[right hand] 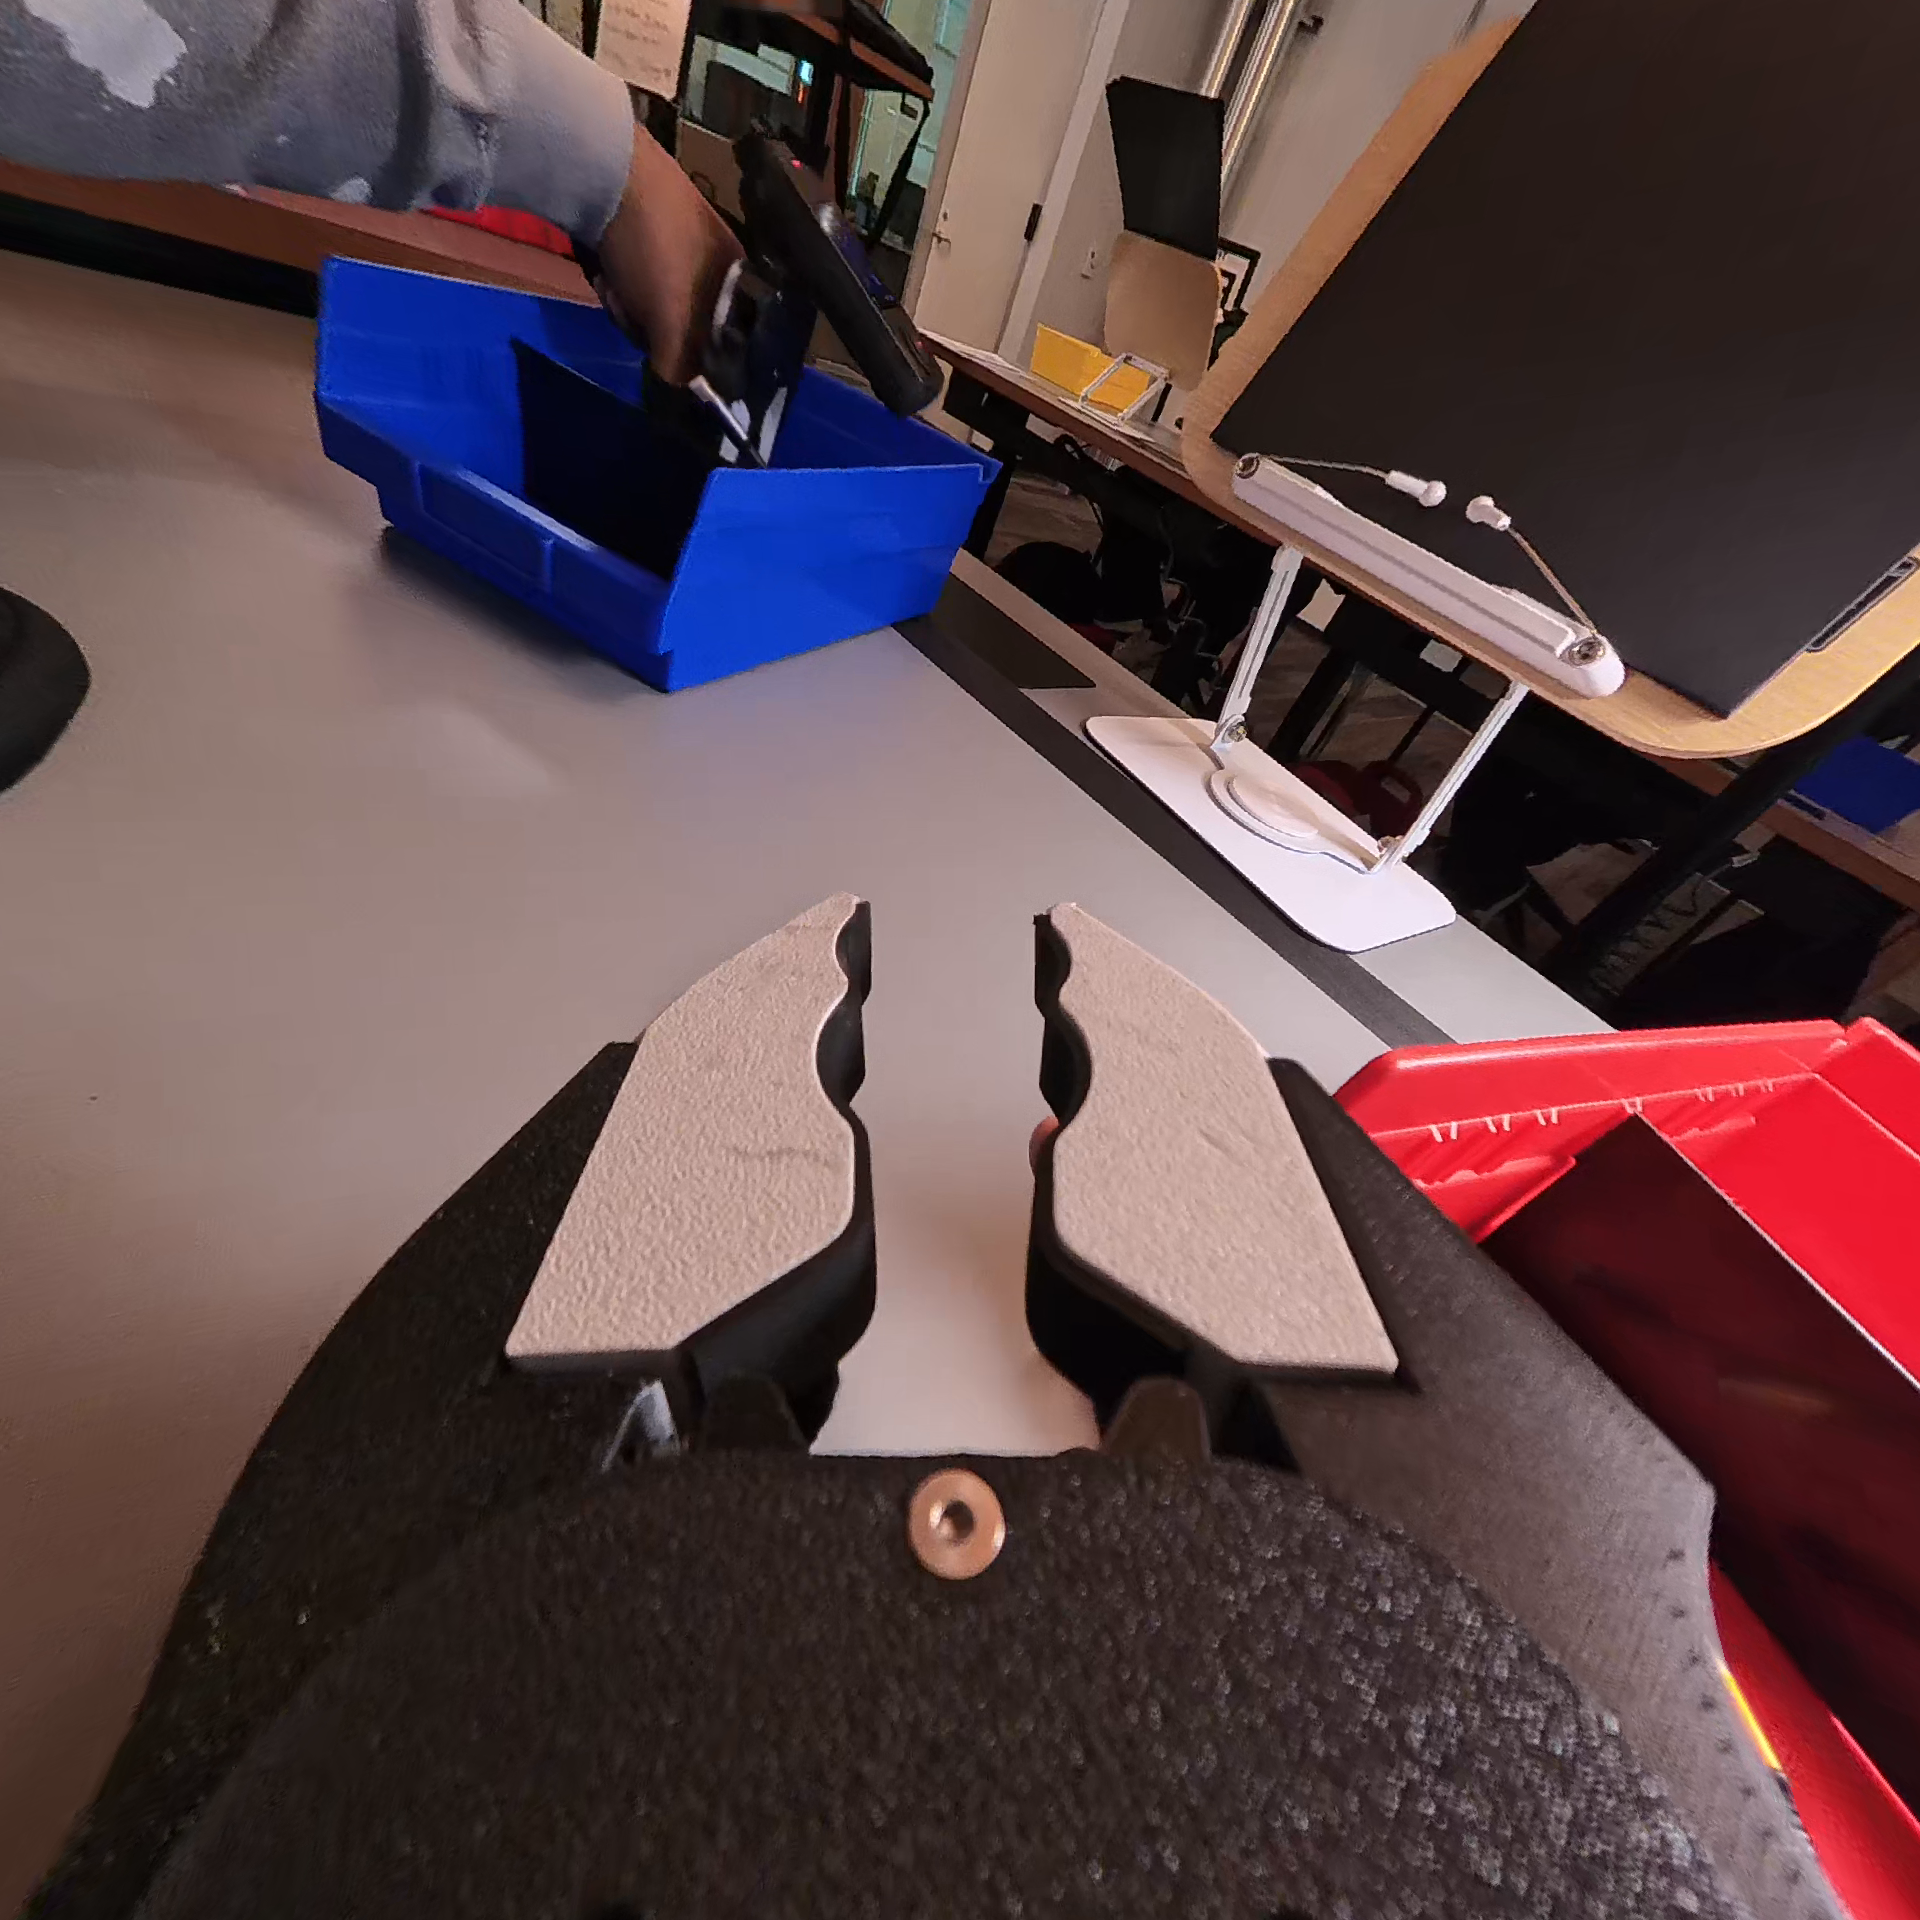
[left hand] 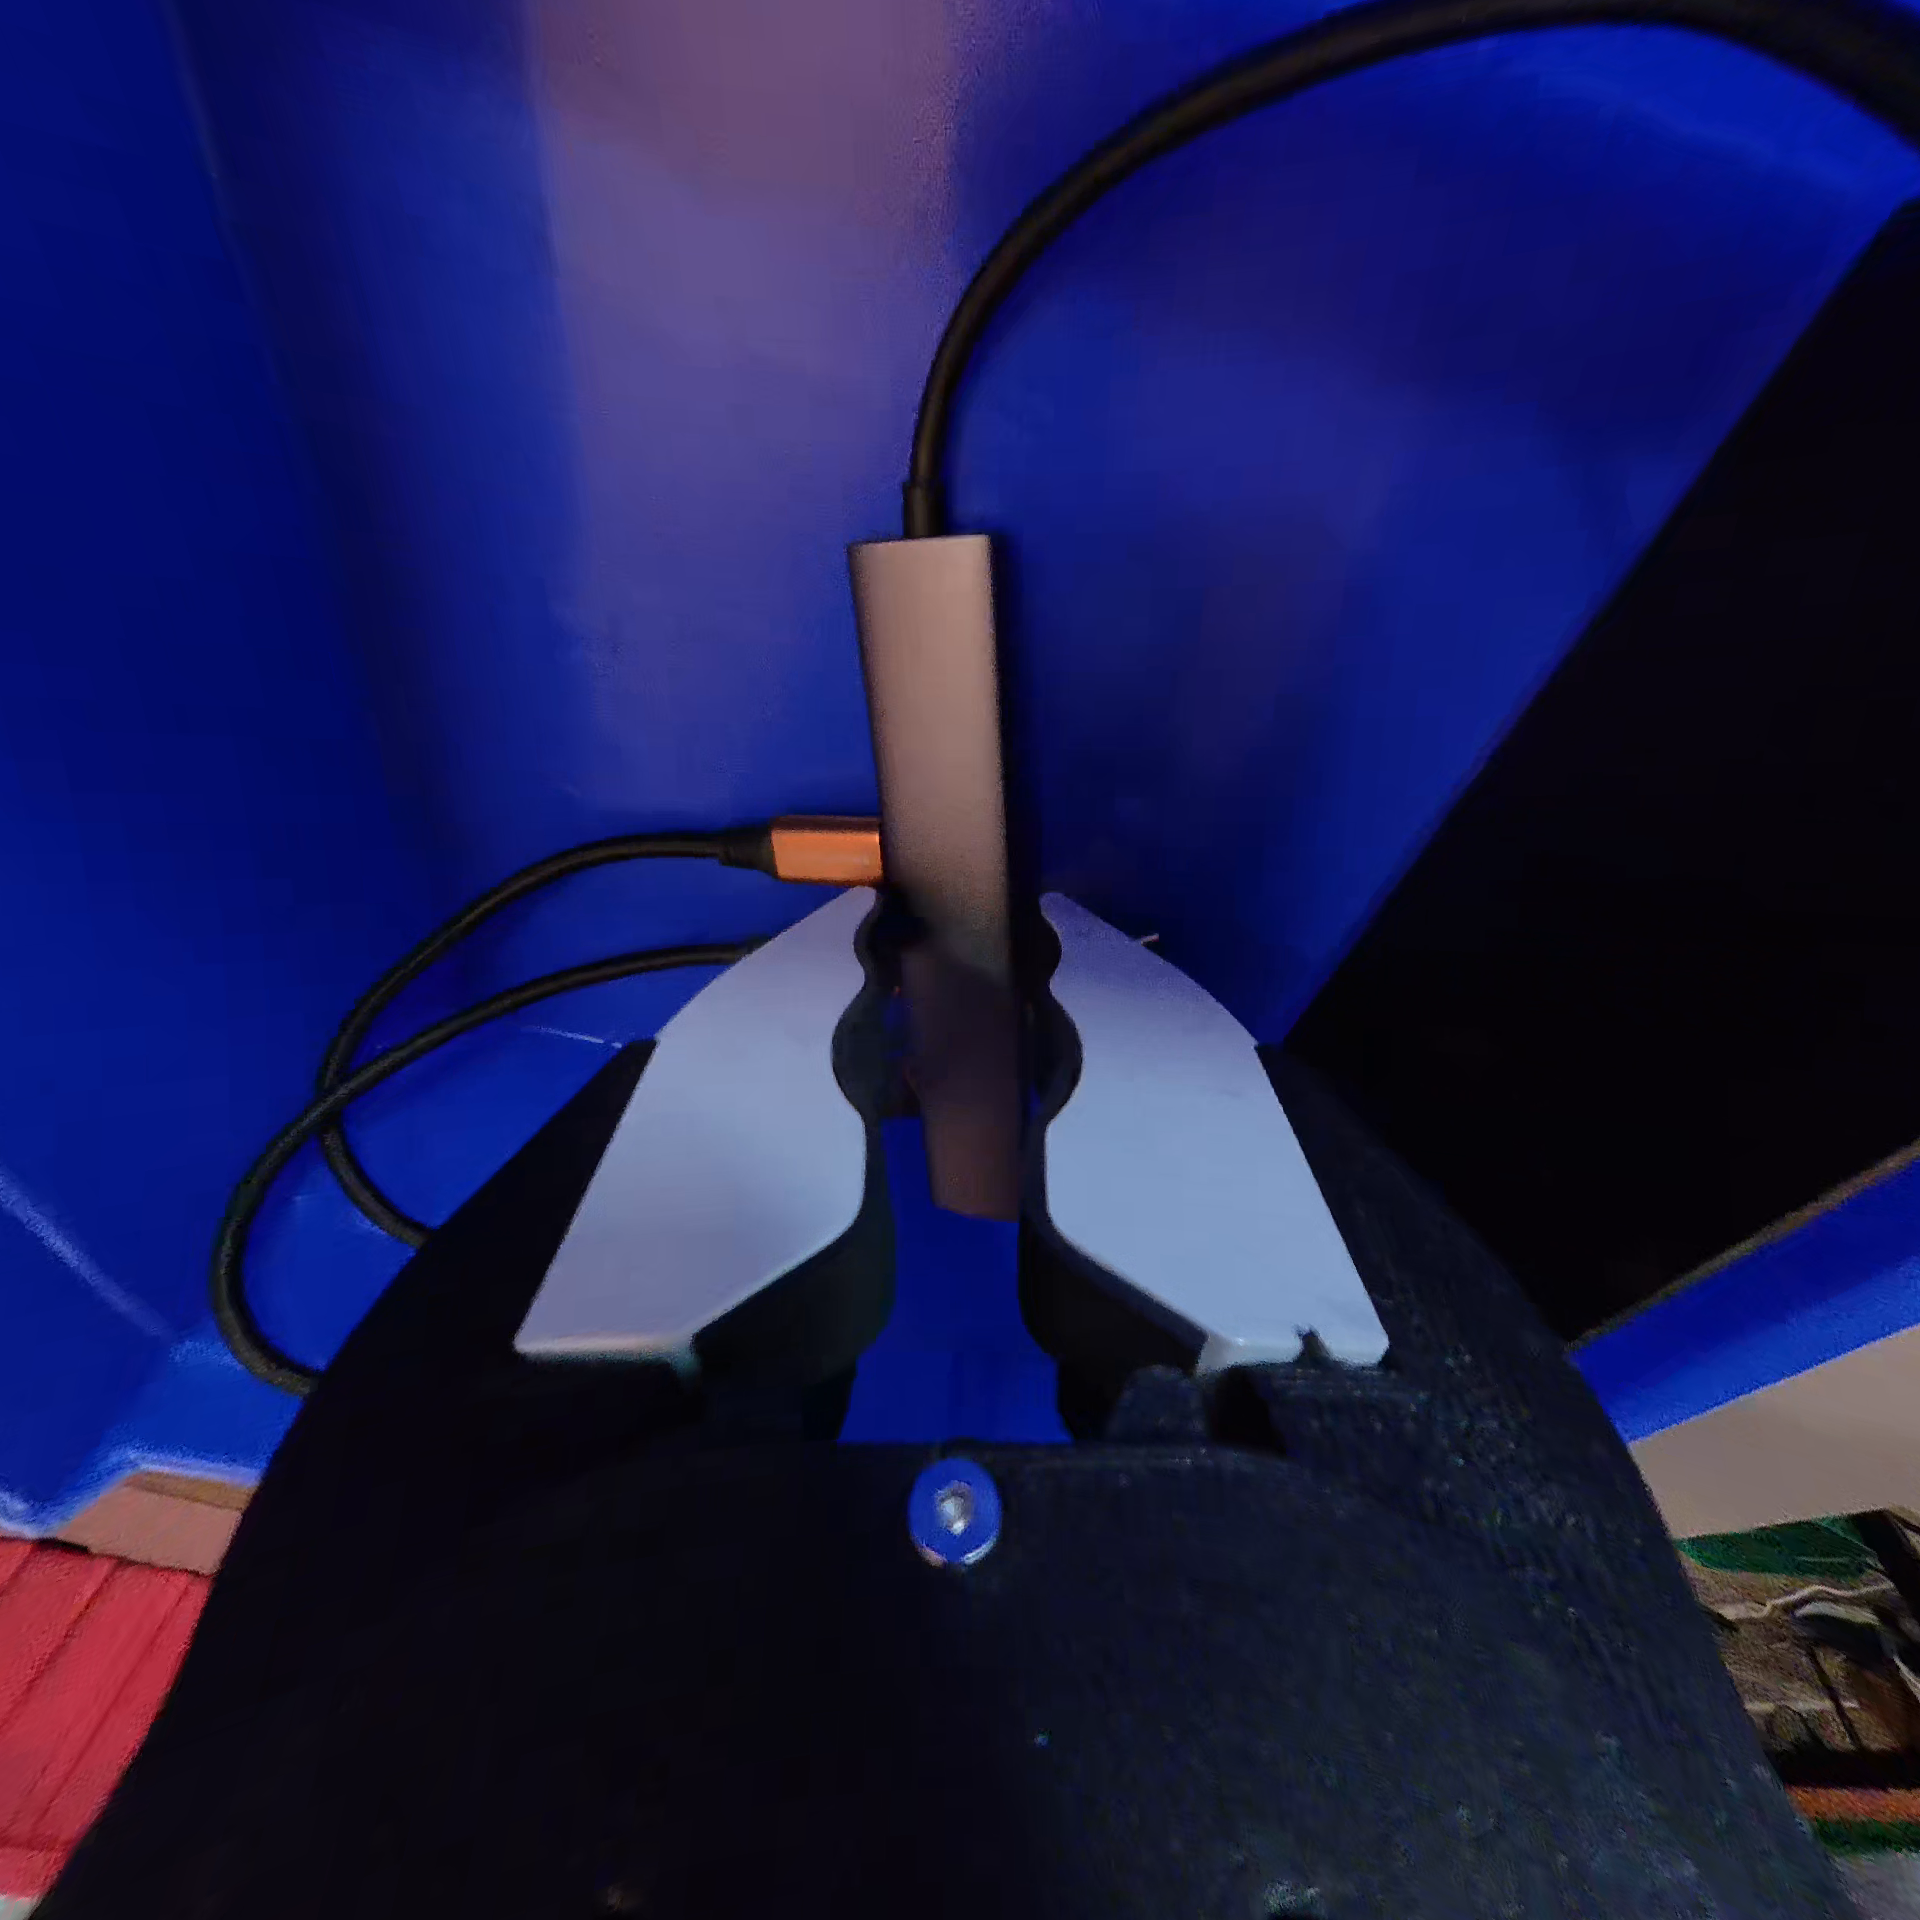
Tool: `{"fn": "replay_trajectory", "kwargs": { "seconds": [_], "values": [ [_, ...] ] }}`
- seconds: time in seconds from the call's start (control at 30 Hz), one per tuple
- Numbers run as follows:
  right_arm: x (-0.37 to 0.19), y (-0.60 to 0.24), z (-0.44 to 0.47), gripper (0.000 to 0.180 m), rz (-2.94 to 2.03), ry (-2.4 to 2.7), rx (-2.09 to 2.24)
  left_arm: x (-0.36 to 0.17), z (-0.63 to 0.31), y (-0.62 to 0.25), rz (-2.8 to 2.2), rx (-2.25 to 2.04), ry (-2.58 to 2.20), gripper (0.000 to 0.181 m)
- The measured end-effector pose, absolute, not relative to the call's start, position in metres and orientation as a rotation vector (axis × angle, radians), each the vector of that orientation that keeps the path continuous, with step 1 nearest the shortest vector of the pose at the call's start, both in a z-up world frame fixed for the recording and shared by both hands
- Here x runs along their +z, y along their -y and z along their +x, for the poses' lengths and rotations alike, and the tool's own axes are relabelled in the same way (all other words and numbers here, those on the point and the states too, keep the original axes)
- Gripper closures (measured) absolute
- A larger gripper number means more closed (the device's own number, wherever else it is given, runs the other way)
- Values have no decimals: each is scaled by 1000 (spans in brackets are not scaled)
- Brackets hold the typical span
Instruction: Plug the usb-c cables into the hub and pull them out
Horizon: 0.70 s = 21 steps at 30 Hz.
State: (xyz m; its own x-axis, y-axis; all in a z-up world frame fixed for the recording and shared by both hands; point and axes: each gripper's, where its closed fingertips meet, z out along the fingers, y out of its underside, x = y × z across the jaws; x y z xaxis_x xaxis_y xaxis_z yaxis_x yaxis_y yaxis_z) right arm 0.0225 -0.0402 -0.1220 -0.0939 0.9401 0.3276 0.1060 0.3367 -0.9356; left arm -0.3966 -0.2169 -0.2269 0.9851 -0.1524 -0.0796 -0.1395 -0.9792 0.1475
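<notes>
In the left wrist view, my left gripper (left hand: pixel 956 925) is inside a blue bin (left hand: pixel 416 520) and is shut on the lower part of a slim grey hub (left hand: pixel 935 727). The hub's own black cable (left hand: pixel 1039 260) leaves its far end and arcs right. An orange usb-c plug (left hand: pixel 826 850) sits in the hub's left side, its black cable (left hand: pixel 416 997) looping down left. A second black cable runs behind the left finger; its plug is hidden. My right gripper (right hand: pixel 951 920) is open and empty above the grey table (right hand: pixel 312 831). The left gripper (right hand: pixel 748 416) shows far off in the blue bin (right hand: pixel 810 551).
A black divider (left hand: pixel 1662 831) stands in the blue bin to the right of the hub. A red bin (right hand: pixel 1621 1101) with a dark divider sits right beside my right gripper. A white stand (right hand: pixel 1278 831) holding a dark board (right hand: pixel 1662 312) stands at the table's right edge.
</notes>
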Motion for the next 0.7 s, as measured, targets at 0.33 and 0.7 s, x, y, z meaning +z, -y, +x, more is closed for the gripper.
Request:
{"fn": "replay_trajectory", "kwargs": {
  "seconds": [0.33,0.7],
  "values": [
    [-102,43,29,151,-954,1435,945,-124,-389,199,3258,-423,321,157],
    [-22,53,12,151,-835,1348,1019,51,-239,161,3982,-173,970,157]
  ]
}}
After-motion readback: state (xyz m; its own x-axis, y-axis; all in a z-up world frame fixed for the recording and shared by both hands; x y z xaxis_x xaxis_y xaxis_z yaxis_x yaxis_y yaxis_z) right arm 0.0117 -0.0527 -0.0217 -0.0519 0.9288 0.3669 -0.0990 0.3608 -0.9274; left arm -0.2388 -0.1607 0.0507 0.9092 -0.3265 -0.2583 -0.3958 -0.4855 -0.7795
